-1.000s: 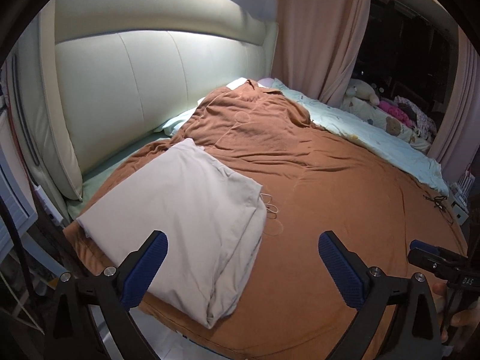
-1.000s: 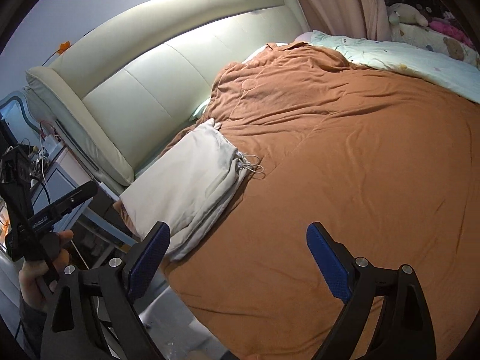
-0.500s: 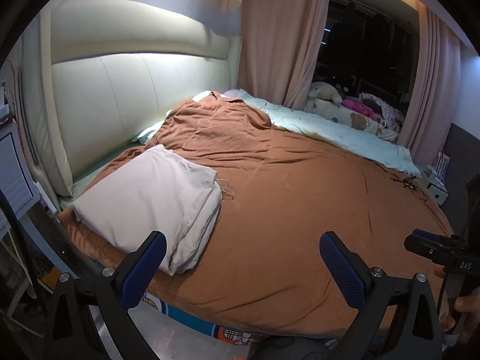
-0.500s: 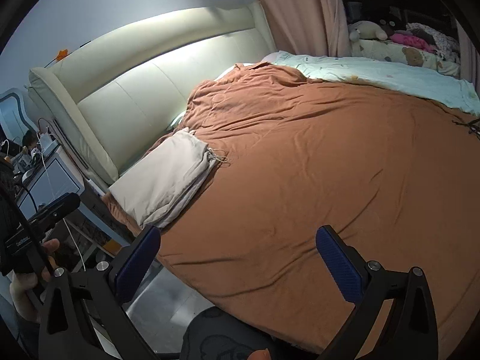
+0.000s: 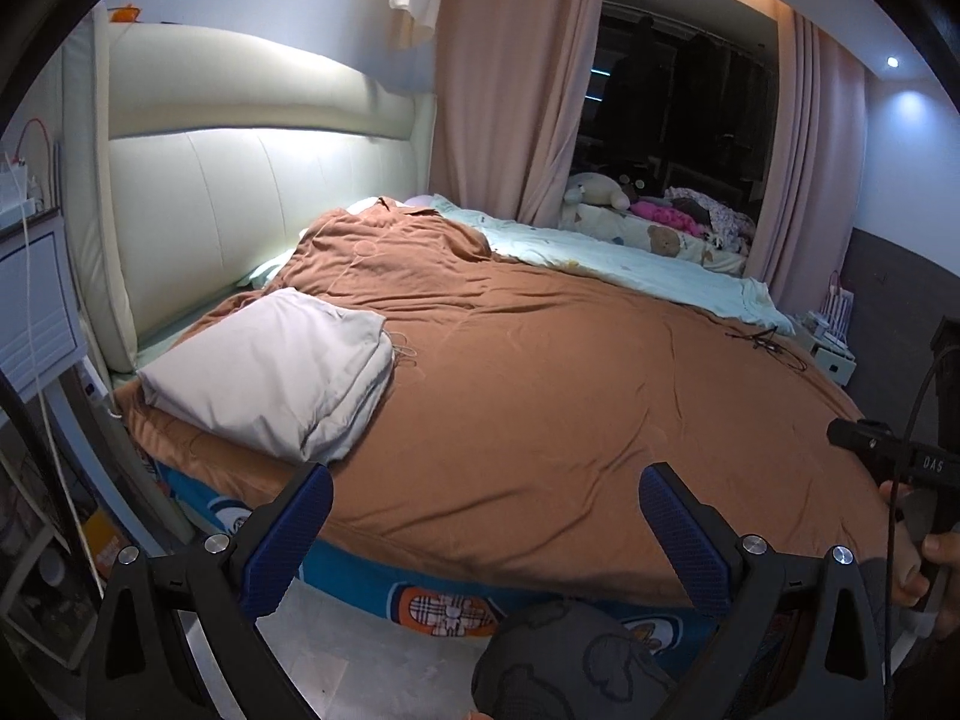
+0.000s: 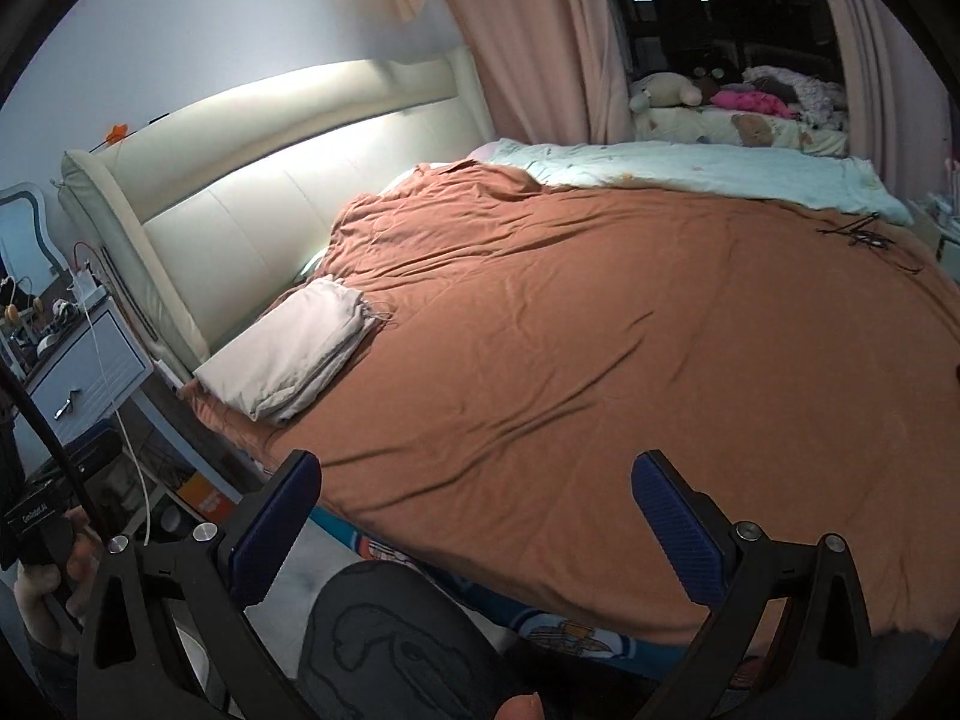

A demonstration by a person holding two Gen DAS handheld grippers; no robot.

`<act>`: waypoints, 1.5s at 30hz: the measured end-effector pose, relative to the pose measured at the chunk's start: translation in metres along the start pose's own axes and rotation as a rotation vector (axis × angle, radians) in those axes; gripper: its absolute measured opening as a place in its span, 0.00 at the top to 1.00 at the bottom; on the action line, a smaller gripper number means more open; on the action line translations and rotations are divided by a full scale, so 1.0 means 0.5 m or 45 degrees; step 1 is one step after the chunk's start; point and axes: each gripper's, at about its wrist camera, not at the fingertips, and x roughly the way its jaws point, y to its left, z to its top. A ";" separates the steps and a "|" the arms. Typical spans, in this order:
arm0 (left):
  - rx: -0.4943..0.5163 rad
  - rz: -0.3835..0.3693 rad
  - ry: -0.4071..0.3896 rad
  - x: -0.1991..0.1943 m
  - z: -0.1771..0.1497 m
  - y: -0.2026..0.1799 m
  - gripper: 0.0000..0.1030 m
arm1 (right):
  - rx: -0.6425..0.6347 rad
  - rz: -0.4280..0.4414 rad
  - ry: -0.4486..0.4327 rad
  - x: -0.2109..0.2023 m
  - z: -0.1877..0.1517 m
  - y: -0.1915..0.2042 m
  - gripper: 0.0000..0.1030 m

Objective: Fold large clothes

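Observation:
A folded light grey garment (image 5: 273, 372) lies on the brown blanket (image 5: 540, 372) at the bed's near left corner, by the headboard. It also shows in the right wrist view (image 6: 294, 354) on the same blanket (image 6: 600, 360). My left gripper (image 5: 486, 534) is open and empty, held back from the bed's near edge, above the floor. My right gripper (image 6: 477, 531) is open and empty, also back from the bed edge. Neither touches the garment.
A cream padded headboard (image 5: 240, 204) stands at the left. A pale blue nightstand (image 6: 78, 372) with cables is beside it. A light green quilt (image 5: 618, 258) and soft toys (image 5: 600, 192) lie far across, before pink curtains (image 5: 504, 78). A black cable (image 5: 762, 342) lies on the blanket.
Both grippers have pulled back and up from the bed. The folded garment now looks smaller and farther, and the bed's near edge and floor have come into view.

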 end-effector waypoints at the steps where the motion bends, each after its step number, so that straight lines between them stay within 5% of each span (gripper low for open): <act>1: 0.006 -0.004 -0.004 -0.008 -0.009 0.000 0.01 | 0.000 -0.015 -0.010 -0.014 -0.013 0.003 0.00; 10: 0.076 0.038 -0.043 -0.105 -0.117 0.011 0.00 | -0.053 -0.113 -0.116 -0.116 -0.109 0.054 0.00; 18: 0.094 0.057 -0.097 -0.134 -0.160 0.026 0.00 | -0.049 -0.128 -0.160 -0.116 -0.178 0.098 0.00; 30: 0.129 0.063 -0.129 -0.125 -0.193 0.004 0.01 | -0.113 -0.161 -0.183 -0.060 -0.202 0.132 0.00; 45: 0.176 0.103 -0.198 -0.144 -0.200 -0.040 0.00 | -0.053 -0.130 -0.146 -0.058 -0.205 0.077 0.00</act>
